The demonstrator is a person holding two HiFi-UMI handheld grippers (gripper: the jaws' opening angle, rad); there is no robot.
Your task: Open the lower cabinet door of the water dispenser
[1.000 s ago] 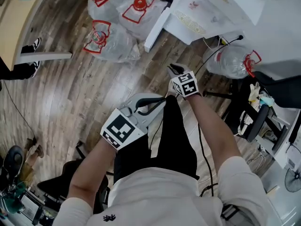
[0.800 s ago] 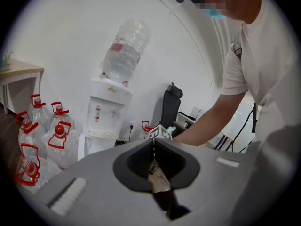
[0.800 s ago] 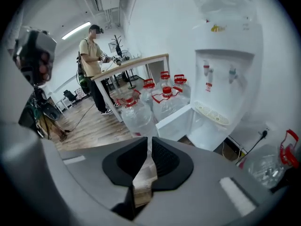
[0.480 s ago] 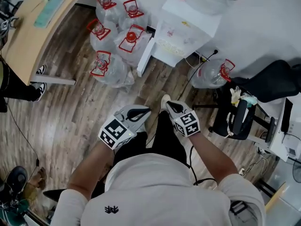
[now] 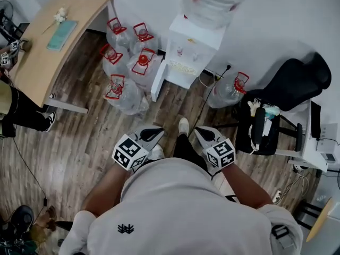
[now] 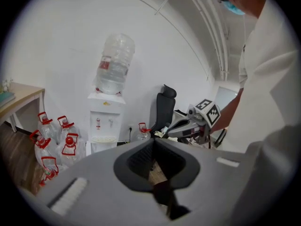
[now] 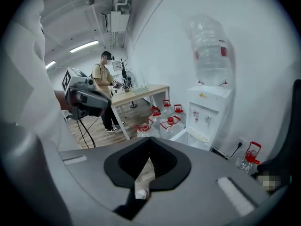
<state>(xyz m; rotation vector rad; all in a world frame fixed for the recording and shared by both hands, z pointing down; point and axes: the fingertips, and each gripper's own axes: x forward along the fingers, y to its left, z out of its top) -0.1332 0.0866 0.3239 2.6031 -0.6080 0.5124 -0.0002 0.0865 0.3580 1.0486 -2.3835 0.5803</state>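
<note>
1. Light wooden desk sits in the far-left corner of the plank floor, with clear water jugs with red handles bunched right beside it.
2. Left gripper: jaws pressed together, nothing in them.
3. White water dispenser stands at the floor's far edge, and its white lower cabinet door is swung open toward the jugs.
4. Right gripper: jaws have just been closing and are now together on nothing.

The white water dispenser, with an upturned clear bottle on top, stands upright against the wall, well ahead of both jaws. Its lower cabinet door stands swung open, leftward.
</note>
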